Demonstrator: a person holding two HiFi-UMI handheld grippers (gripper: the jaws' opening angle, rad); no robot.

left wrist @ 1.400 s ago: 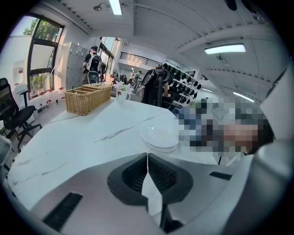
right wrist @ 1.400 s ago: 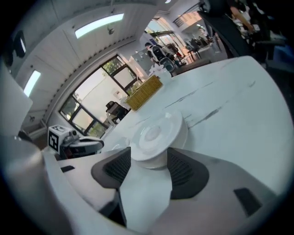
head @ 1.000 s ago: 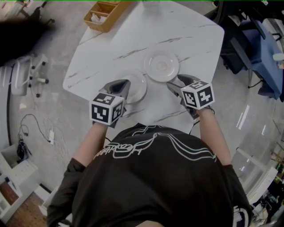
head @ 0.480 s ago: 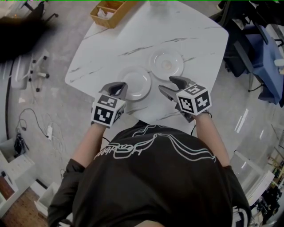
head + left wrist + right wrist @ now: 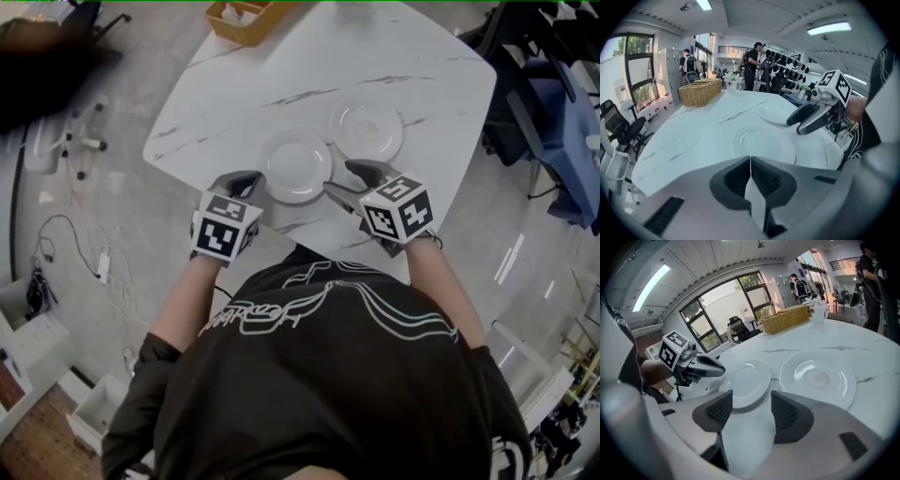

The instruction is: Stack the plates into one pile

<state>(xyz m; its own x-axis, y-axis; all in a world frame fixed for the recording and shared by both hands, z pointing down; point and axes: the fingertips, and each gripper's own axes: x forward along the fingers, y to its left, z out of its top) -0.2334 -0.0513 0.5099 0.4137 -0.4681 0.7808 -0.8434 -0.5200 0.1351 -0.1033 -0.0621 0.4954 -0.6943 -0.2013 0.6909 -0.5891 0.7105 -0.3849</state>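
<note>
step: pre-grasp | left gripper (image 5: 246, 178) pinched closed, empty | right gripper (image 5: 341, 178) spread, empty | next: clamp near plate (image 5: 297, 166) rim, lift onto far plate (image 5: 367, 128)

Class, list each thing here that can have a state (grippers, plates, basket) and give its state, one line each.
left gripper: shut, empty.
right gripper: open, empty.
near plate: flat on the table, bare, unstacked.
far plate: flat on the table beside the near plate, unstacked.
basket: upright at the table's far edge, something white inside.
</note>
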